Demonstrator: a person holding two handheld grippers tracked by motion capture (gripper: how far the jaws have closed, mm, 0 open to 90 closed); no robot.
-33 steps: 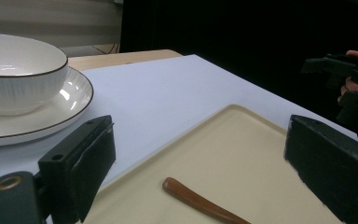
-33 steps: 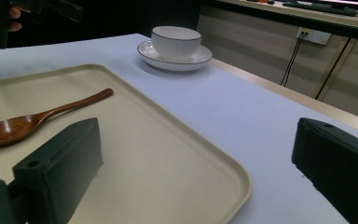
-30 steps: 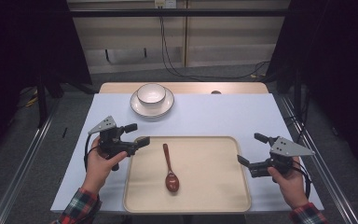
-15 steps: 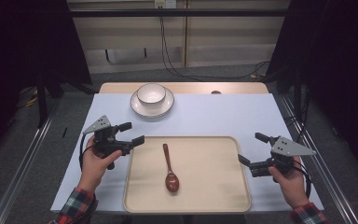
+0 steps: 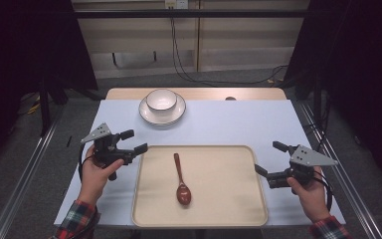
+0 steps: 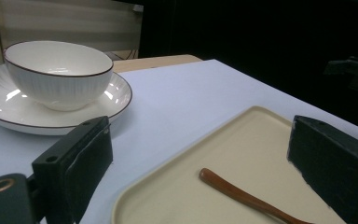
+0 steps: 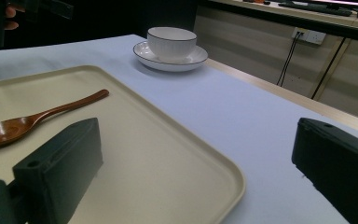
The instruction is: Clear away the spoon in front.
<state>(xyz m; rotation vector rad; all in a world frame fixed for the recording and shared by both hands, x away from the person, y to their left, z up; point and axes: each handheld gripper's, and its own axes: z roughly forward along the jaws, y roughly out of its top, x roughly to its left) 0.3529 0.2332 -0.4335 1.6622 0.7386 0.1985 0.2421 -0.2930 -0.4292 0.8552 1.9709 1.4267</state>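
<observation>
A brown wooden spoon (image 5: 180, 178) lies in a beige tray (image 5: 229, 199), handle toward the far side; it also appears as the spoon (image 6: 247, 198) and the spoon (image 7: 32, 120). A white bowl (image 5: 161, 99) sits on a white saucer (image 5: 149, 115) at the back of the table. My left gripper (image 5: 133, 141) hovers open just left of the tray's far left corner, holding nothing. My right gripper (image 5: 271, 158) stands open at the tray's right edge, also holding nothing.
A pale blue cloth (image 5: 238, 124) covers the table, with a bare wooden strip (image 5: 204, 93) at the far edge. Metal rails (image 5: 25, 174) run along both sides on the floor. Cables (image 5: 189, 59) hang by the back wall.
My left gripper has drawn back to the left and slightly toward the far side, off the tray's corner. The right gripper has barely shifted. The spoon, bowl and saucer stay put.
</observation>
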